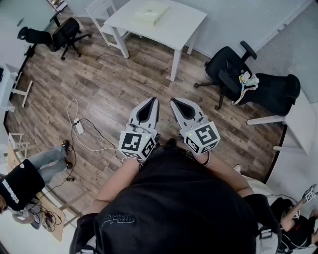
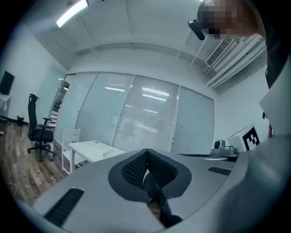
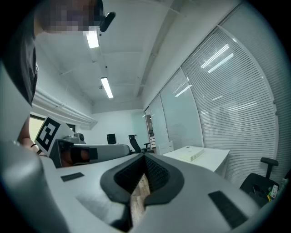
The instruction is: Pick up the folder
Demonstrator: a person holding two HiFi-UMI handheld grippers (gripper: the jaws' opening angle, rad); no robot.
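A pale folder (image 1: 150,13) lies flat on the white table (image 1: 186,25) at the far side of the room; it shows small in the left gripper view as the folder (image 2: 97,149) and in the right gripper view as the folder (image 3: 193,154). My left gripper (image 1: 154,100) and right gripper (image 1: 174,101) are held side by side close to my body, over the wooden floor, well short of the table. Both have their jaws shut with nothing between them.
A white chair (image 1: 102,11) stands at the table's left. Black office chairs sit at the right (image 1: 231,69) and far left (image 1: 64,33). A cable and adapter (image 1: 79,127) trail on the floor. A seated person (image 1: 30,176) is at lower left.
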